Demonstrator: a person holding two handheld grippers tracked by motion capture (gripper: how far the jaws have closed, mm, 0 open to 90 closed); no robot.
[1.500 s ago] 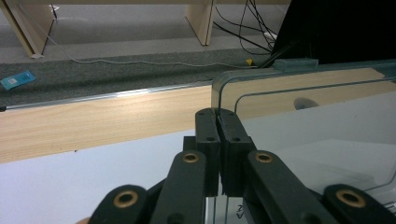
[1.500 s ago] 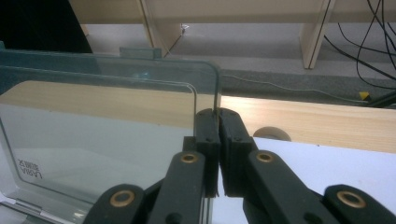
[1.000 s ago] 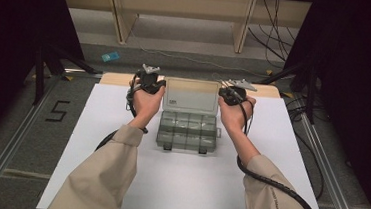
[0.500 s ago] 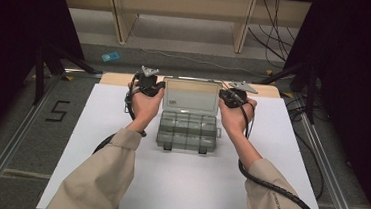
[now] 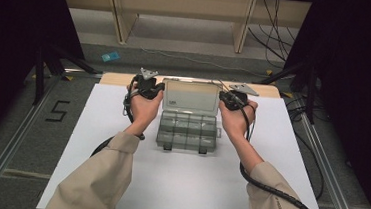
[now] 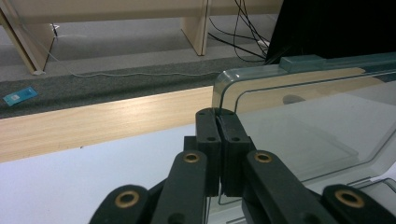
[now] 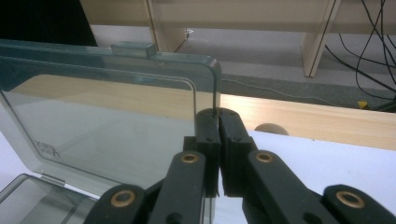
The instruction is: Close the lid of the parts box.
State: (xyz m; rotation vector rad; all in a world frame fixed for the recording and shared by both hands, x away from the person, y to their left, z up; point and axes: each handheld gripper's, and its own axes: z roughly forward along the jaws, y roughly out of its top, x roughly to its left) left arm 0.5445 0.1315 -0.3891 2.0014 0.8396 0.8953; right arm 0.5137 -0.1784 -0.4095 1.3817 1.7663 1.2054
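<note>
A clear plastic compartment box (image 5: 187,132) sits at the middle of the white table top, and its see-through lid (image 5: 191,97) stands raised at the far side. My left gripper (image 5: 160,89) is shut on the lid's left edge. In the left gripper view the jaws of the left gripper (image 6: 218,116) pinch the edge of the lid (image 6: 303,121) just below its rounded corner. My right gripper (image 5: 222,96) is shut on the lid's right edge. In the right gripper view the right gripper (image 7: 217,116) clamps the lid (image 7: 107,116) under its top corner. The compartments look empty.
The white table top (image 5: 192,185) ends at a wooden strip (image 5: 115,79) along the far edge. Beyond lies grey floor with a blue card (image 5: 110,56), wooden shelf legs (image 5: 122,22) and cables (image 5: 280,26). Metal rails run along both sides.
</note>
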